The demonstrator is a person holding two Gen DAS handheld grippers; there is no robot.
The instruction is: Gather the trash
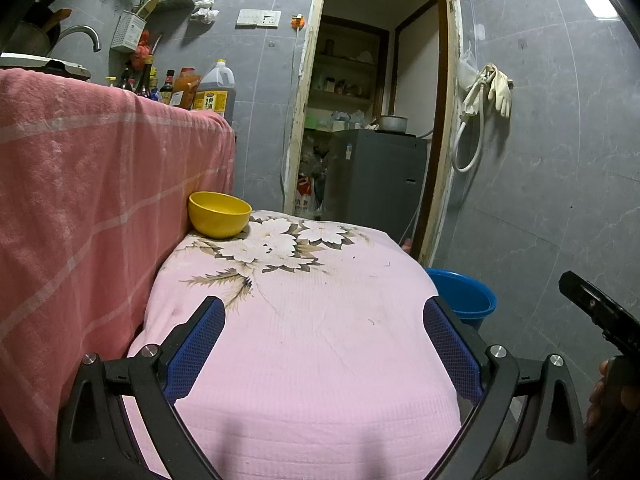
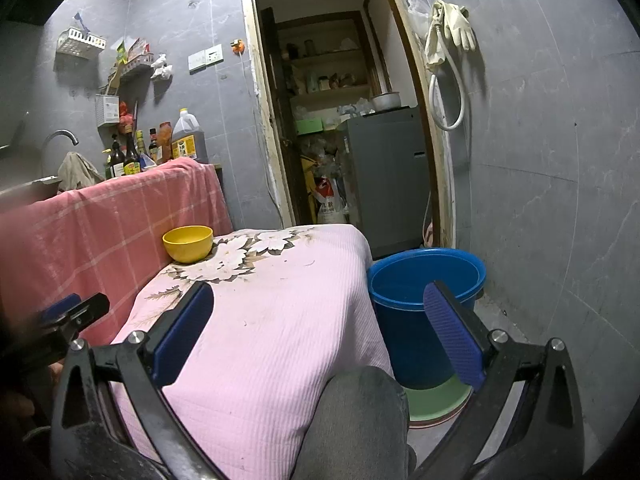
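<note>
Two grippers, your left gripper point(image 1: 324, 312) and right gripper point(image 2: 318, 300), gape wide above the pink floral cloth point(image 1: 312, 340); yellow bowl point(image 1: 219, 214) at its far corner, blue bucket point(image 2: 424, 300) beside, grey tiled wall point(image 1: 560, 160).

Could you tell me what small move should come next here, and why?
Probably ease the left gripper forward toward the yellow bowl at the far corner of the pink floral cloth. Both grippers have open, empty jaws, no loose trash shows on the cloth, and the bowl is the only object there; the blue bucket stands beside it.
</note>
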